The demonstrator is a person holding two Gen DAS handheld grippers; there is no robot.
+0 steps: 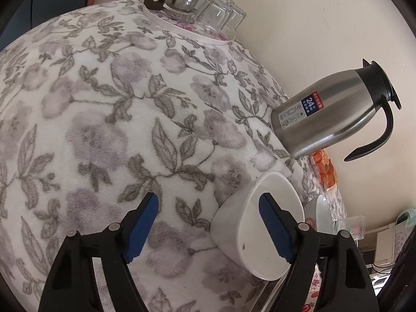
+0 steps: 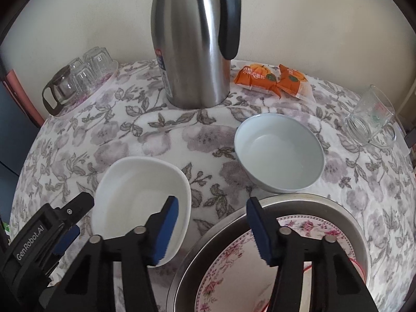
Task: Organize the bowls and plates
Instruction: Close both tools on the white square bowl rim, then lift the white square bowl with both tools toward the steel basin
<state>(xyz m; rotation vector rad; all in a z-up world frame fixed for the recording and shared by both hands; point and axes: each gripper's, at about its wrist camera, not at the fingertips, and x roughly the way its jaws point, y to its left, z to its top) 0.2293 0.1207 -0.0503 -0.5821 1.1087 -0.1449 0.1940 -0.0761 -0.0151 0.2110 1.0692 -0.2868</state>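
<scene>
Both grippers' fingers stand apart, unclamped: left gripper (image 1: 208, 228) straddles the white bowl (image 1: 249, 223) rim. Next, probably squeeze and lift it toward the metal basin (image 2: 338, 208)

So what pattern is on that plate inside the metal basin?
Pink flowers on white: plate, clearest in the right wrist view.

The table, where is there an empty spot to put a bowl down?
Most bare floral cloth lies between the tray of glasses, the steel flask and the squarish white bowl. It is crowded around the round bowl, metal basin and orange snack packets.
</scene>
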